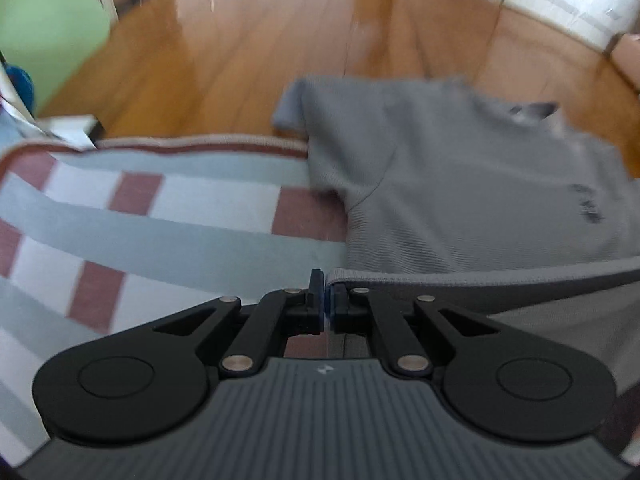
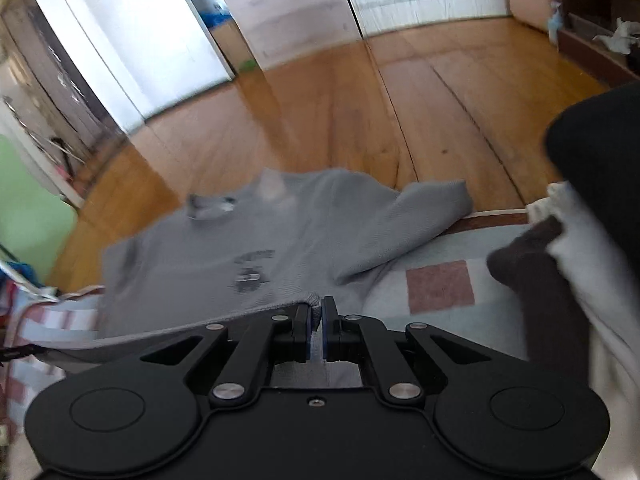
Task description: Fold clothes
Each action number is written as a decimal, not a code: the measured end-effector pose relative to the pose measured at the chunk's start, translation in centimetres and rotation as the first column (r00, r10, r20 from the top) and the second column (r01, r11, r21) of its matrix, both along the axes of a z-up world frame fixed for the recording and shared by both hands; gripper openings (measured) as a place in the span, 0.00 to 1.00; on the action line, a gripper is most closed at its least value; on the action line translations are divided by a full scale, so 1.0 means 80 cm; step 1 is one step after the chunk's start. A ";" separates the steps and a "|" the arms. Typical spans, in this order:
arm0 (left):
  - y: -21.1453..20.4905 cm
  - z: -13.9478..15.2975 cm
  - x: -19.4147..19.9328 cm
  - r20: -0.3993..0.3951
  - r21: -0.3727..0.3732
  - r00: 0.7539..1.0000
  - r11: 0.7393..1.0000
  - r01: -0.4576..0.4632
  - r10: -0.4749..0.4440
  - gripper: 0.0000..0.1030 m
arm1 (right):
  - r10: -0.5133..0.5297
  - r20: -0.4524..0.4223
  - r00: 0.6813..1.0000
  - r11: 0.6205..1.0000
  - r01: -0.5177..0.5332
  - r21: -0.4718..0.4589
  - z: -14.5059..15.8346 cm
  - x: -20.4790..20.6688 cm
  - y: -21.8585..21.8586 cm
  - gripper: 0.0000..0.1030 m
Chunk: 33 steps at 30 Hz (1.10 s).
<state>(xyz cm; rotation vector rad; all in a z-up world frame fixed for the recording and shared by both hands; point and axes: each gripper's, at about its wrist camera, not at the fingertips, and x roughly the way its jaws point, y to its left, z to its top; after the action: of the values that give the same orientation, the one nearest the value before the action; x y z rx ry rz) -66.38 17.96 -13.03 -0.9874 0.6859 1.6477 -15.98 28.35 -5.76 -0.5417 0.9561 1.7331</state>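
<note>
Grey shirt (image 1: 460,184), spread on checked blanket (image 1: 180,208), hem corners clamped in left gripper (image 1: 325,300) and right gripper (image 2: 318,320) jaws; first fold seemingly just beginning.

We cannot read the dark print (image 2: 250,270) on the shirt (image 1: 460,184); it is smeared by blur. The shirt's right side runs off the left wrist view's edge. Its hem hides behind the tongs (image 1: 326,300). A dark shape (image 2: 600,148) at the right is cut off.

Grey ribbed-knit cloth shirt (image 1: 460,184), matt, is laid on checked woven blanket (image 1: 168,216) beyond glossy wooden floor (image 1: 240,52).
</note>
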 end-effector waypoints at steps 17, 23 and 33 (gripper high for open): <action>0.024 -0.054 -0.010 -0.059 0.106 0.991 0.988 -0.111 0.117 0.54 | -0.126 -0.169 0.978 0.990 0.113 -0.086 -0.081 0.028 0.068 0.48; 0.006 -0.033 -0.029 0.087 0.302 0.993 0.948 -0.102 0.080 0.63 | -0.091 -0.248 0.964 0.993 0.070 -0.093 -0.086 0.022 0.057 0.48; -0.004 -0.054 -0.063 0.192 0.160 0.953 0.950 -0.267 0.235 0.78 | 0.101 -0.018 0.995 0.995 -0.102 -0.014 -0.102 -0.032 0.035 0.40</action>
<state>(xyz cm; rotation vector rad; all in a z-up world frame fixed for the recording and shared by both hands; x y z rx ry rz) -71.46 17.63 -17.35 -1.1001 0.2929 1.7854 -18.56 31.14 -13.94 -0.5949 0.9692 1.8252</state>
